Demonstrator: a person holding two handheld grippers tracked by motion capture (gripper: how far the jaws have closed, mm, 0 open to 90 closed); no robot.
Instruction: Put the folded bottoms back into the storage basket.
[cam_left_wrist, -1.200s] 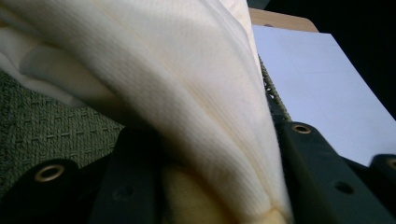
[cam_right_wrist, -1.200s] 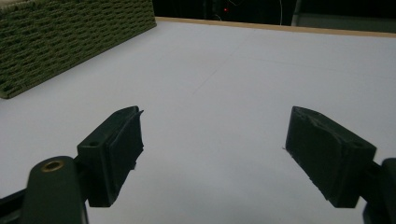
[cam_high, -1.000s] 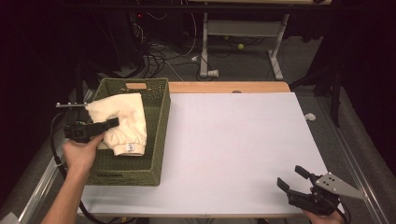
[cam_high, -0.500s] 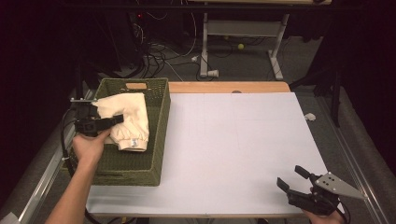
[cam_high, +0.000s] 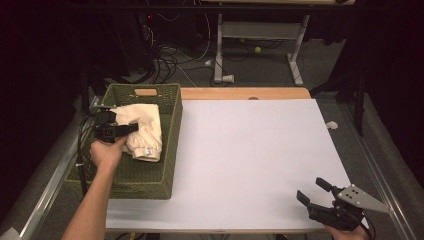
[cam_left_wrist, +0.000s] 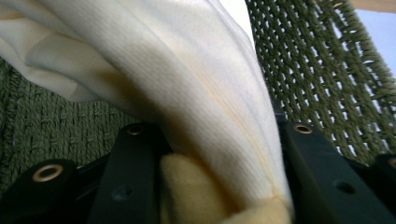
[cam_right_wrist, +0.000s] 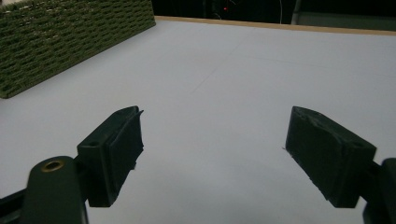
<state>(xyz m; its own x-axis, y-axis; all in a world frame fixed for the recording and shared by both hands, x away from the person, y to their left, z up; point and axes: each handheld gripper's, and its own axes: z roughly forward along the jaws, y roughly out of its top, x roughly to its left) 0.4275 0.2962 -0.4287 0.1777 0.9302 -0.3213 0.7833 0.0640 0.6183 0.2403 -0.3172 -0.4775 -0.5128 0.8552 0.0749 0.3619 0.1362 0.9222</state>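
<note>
Left gripper is clamped on a fold of the cream cloth; in the left gripper view the fabric is bunched tight between both black jaws, so the grip looks solid. The cloth sits inside the green woven basket at the left end of the table, draped over the far half, with one end and a small tag toward the near side. Most of it rests on the basket floor, nothing lifted clear of the rim.

Right gripper is parked at the near right corner over the white table sheet, jaws spread wide with nothing between them, well apart from the basket.

My read: grasp is done, that's about it. Left to do: pull the cloth out of the basket and get it onto the sheet, probably with the right gripper joining in. Early stage
</note>
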